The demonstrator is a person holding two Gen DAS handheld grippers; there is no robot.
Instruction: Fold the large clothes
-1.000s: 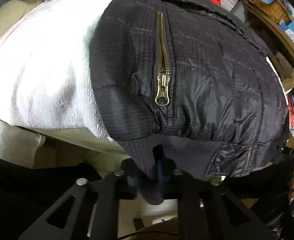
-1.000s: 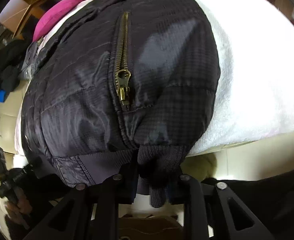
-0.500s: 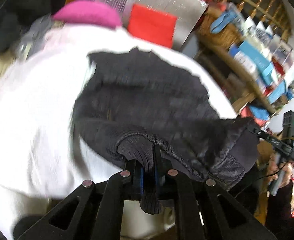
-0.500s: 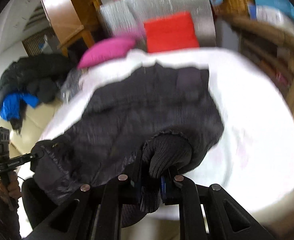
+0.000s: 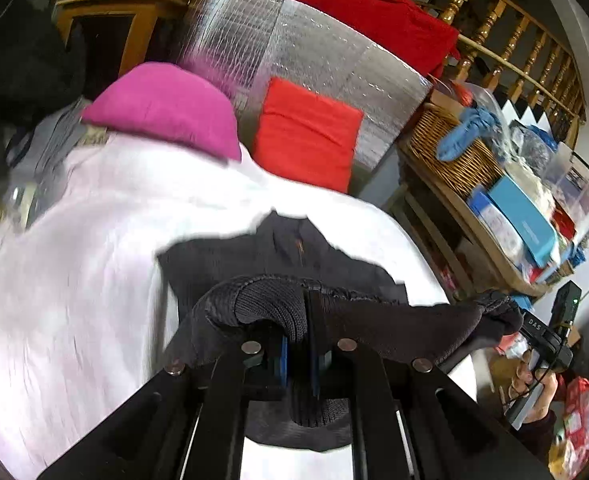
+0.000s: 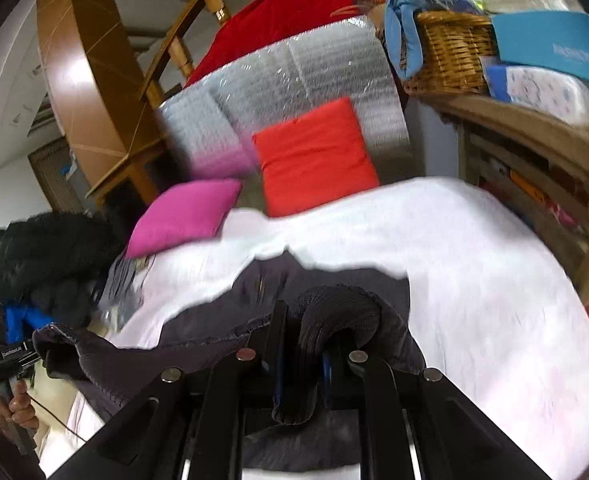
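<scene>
A black quilted jacket (image 5: 294,256) lies on a white blanket (image 5: 74,300) over a bed; it also shows in the right wrist view (image 6: 262,280). My left gripper (image 5: 298,344) is shut on the jacket's ribbed knit hem at its left corner. My right gripper (image 6: 300,364) is shut on the ribbed hem at the other corner. The hem is lifted and stretched between the two grippers, above the rest of the jacket. The right gripper shows at the right of the left wrist view (image 5: 542,336), and the left gripper at the left of the right wrist view (image 6: 10,356).
A pink cushion (image 5: 166,108) and a red cushion (image 5: 306,132) lean on a silver foil panel (image 5: 314,44) at the bed's head. A wooden shelf with a wicker basket (image 5: 454,152) and boxes stands on the right. Dark clothes (image 6: 46,256) are piled on the left.
Both grippers have lifted the hem up and carried it forward over the jacket toward the collar. The zip pockets seen earlier are now hidden under the raised hem.
</scene>
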